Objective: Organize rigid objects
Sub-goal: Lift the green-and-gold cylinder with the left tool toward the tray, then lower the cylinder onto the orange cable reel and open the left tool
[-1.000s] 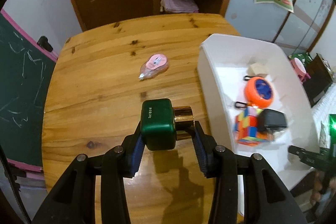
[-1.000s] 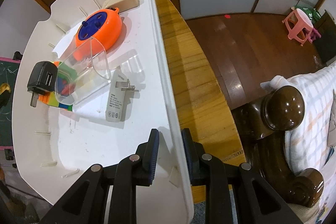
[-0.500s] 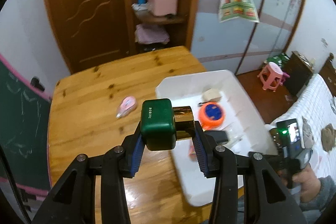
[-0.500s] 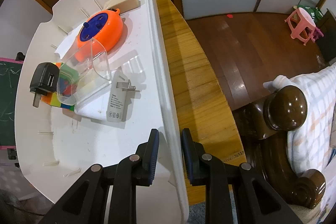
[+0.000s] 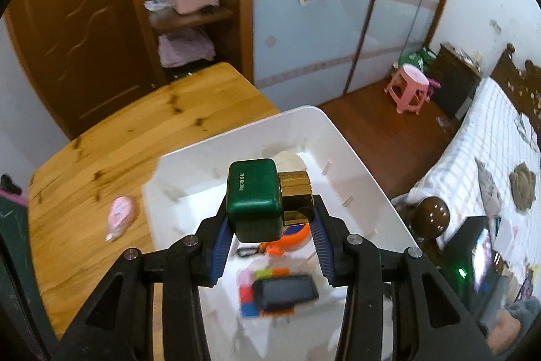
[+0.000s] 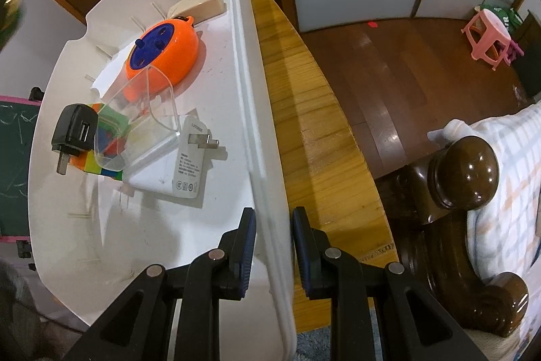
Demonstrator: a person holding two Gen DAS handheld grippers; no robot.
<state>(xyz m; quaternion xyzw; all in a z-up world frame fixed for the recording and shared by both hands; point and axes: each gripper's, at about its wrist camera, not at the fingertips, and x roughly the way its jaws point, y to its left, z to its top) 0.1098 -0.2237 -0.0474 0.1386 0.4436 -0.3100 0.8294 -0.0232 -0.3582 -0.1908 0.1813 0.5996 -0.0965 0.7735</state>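
Carrying the green bottle (image 5: 255, 198) clamped between the left gripper (image 5: 270, 237) pads above the white bin (image 5: 338, 137), gripping its stiff, probably slippery body, not the gold cap (image 5: 295, 197), while pinching the bin wall in the right gripper (image 6: 272, 254).

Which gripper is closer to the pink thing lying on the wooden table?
Left. The left gripper, holding the green bottle, is above the white bin beside the pink thing. The right gripper clamps the bin's opposite wall.
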